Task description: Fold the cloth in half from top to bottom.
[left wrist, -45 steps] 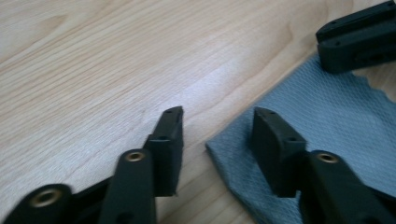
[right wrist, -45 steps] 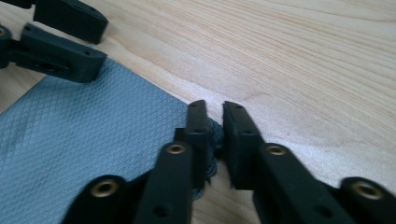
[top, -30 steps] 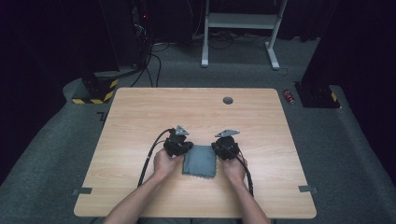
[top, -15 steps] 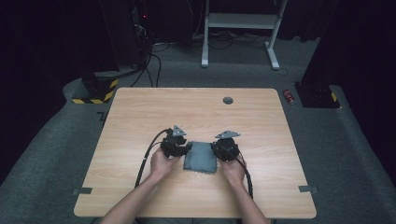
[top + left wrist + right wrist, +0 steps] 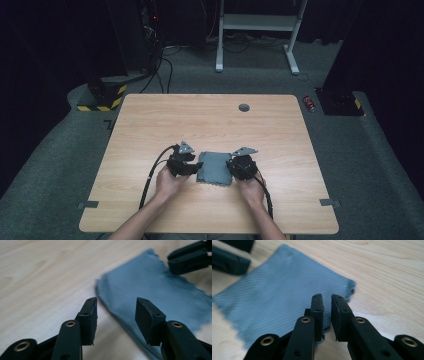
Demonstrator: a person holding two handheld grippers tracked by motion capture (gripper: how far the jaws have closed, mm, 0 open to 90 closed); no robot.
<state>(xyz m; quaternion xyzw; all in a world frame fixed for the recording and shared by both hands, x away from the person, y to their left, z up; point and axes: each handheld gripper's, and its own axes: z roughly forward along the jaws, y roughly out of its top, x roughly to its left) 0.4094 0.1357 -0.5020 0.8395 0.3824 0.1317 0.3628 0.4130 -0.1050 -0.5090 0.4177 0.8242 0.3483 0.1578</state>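
Note:
A folded grey-blue cloth (image 5: 215,167) lies flat on the wooden table (image 5: 200,120), between my two grippers. My left gripper (image 5: 192,165) is at its left edge. In the left gripper view it (image 5: 116,305) stands open, jaws wide apart just above the near corner of the cloth (image 5: 155,285). My right gripper (image 5: 231,167) is at the right edge. In the right gripper view its (image 5: 327,298) jaws are almost together with a thin slit and nothing between them, over the border of the cloth (image 5: 279,282).
A round grommet hole (image 5: 244,107) sits near the table's far edge. On the floor beyond are a yellow-black striped block (image 5: 102,100), cables, a white desk frame (image 5: 255,30) and a small red item (image 5: 310,103).
The cloth has shifted slightly away from the person since a second ago, and both hands moved with it. Over the last half second little has moved.

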